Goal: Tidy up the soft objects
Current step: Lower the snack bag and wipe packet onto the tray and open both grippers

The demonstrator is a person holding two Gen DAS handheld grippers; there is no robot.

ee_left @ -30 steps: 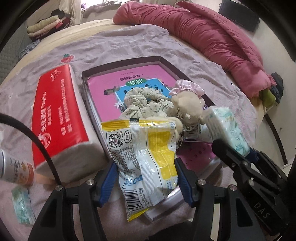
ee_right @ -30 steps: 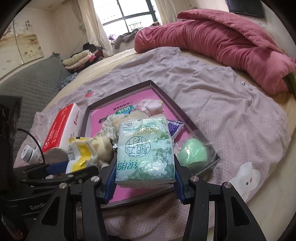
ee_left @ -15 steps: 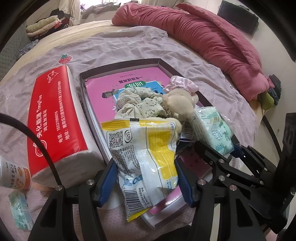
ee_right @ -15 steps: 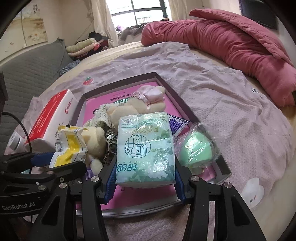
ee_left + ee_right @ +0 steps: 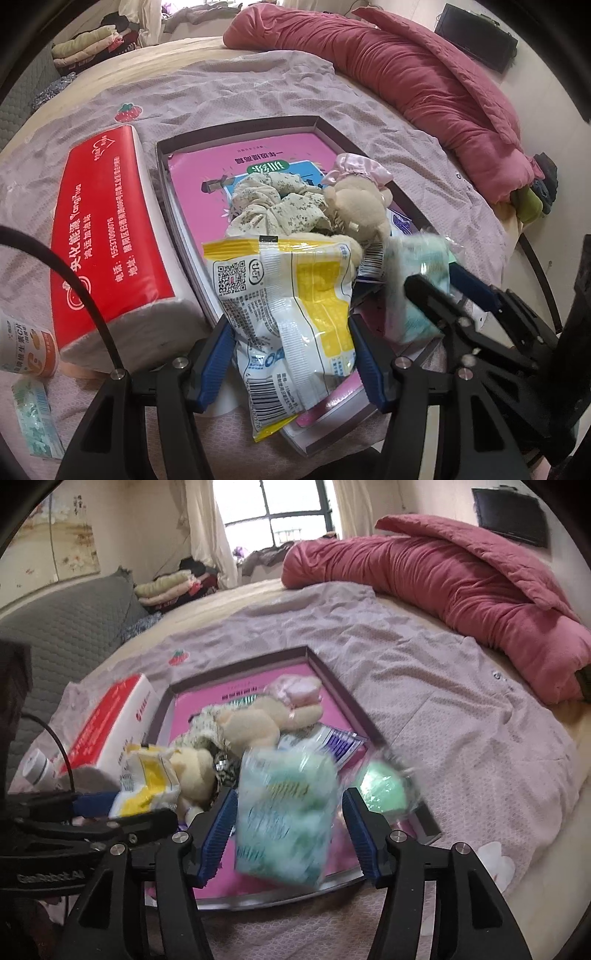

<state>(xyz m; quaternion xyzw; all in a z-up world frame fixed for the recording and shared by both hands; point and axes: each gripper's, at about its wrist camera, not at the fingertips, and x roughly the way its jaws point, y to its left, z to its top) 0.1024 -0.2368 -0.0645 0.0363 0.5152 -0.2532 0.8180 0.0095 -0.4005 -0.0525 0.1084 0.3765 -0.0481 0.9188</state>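
My left gripper (image 5: 291, 358) is shut on a yellow and white snack bag (image 5: 291, 295), held over the near corner of the dark-rimmed box (image 5: 236, 129) with its pink lining. In the right wrist view my right gripper (image 5: 288, 834) has its jaws opening. A blurred green tissue pack (image 5: 284, 812) lies between them, clear of both pads, over the box. A beige plush bear (image 5: 358, 206) and a floral cloth (image 5: 273, 203) lie in the box. A green ball in plastic wrap (image 5: 380, 786) sits at its right edge.
A big red tissue pack (image 5: 107, 236) lies left of the box on the lilac sheet. A small bottle (image 5: 26, 347) and a small green tissue pack (image 5: 33, 424) lie at the near left. A pink duvet (image 5: 424, 81) is heaped at the far right.
The right jaws have spread and the green tissue pack has slipped loose, now tilted and blurred. The left gripper still holds the snack bag in the same place.
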